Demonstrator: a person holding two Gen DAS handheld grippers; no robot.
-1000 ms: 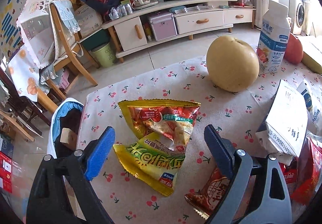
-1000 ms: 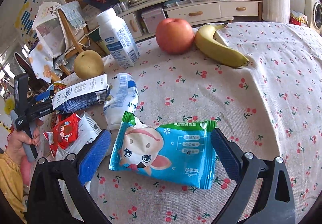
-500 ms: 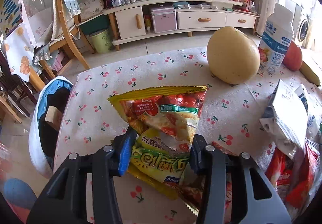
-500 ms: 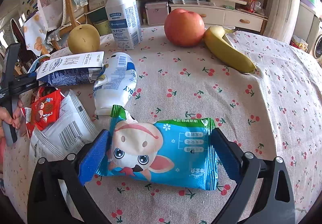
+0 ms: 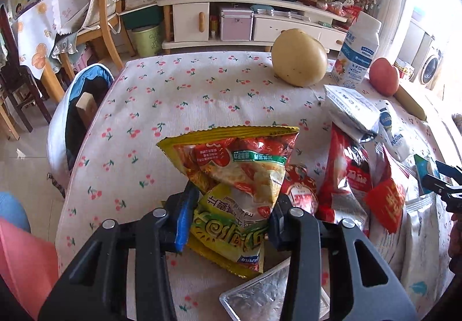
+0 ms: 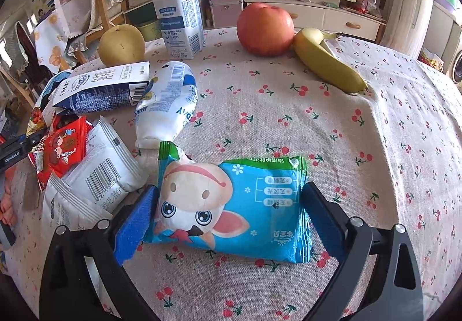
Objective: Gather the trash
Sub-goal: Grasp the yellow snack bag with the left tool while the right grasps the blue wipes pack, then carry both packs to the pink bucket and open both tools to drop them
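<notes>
A yellow snack bag (image 5: 236, 165) lies crumpled on the cherry-print tablecloth (image 5: 179, 107). My left gripper (image 5: 232, 197) has its jaws closing on the bag's lower half, and both pads press into it. A blue wet-wipe pack (image 6: 231, 205) with a cartoon cow lies flat on the cloth. My right gripper (image 6: 229, 191) stands open around it, one pad close beside each end. More trash lies between the two: red wrappers (image 5: 343, 176), a flattened milk carton (image 6: 101, 90), a white pouch (image 6: 167, 101) and a barcoded white packet (image 6: 98, 173).
A white bin with a blue liner (image 5: 57, 130) stands off the table's left edge. A pear (image 5: 299, 61), a milk bottle (image 5: 356, 52), an apple (image 6: 264, 29) and a banana (image 6: 326, 61) stand at the far side. Chairs and a low cabinet are beyond.
My left gripper went from wide open to squeezed on the yellow bag, bunching it, and shifted across the table. My right gripper slid forward, so the blue pack now lies between its pads.
</notes>
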